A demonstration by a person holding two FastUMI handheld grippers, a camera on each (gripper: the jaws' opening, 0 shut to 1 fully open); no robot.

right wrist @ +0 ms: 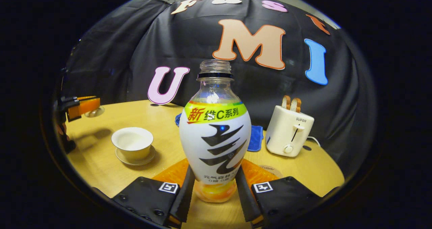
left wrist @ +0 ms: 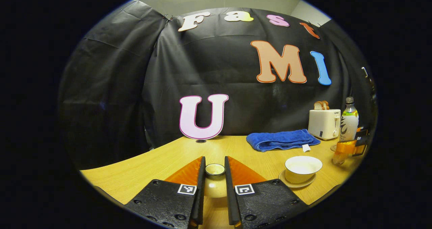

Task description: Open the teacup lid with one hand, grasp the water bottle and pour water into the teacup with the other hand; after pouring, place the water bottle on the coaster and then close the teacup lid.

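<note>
In the left gripper view my left gripper [left wrist: 214, 161] is shut on the white teacup lid [left wrist: 215, 186], its knob pointing forward. The uncovered white teacup [left wrist: 302, 168] stands on its saucer [left wrist: 297, 184] to the right. In the right gripper view my right gripper [right wrist: 215, 175] is shut on the lower body of the uncapped water bottle [right wrist: 215, 134], which stands upright. The teacup [right wrist: 132, 142] sits to its left. Farther left, the left gripper [right wrist: 81, 107] holds the lid [right wrist: 94, 112] above the table. A round coaster [right wrist: 270, 171] peeks out behind the right finger.
A white toaster [right wrist: 288, 131] with bread slices stands at the back right of the wooden table [right wrist: 101, 168], with a folded blue towel [left wrist: 281, 139] beside it. The black cloth wall closes the back.
</note>
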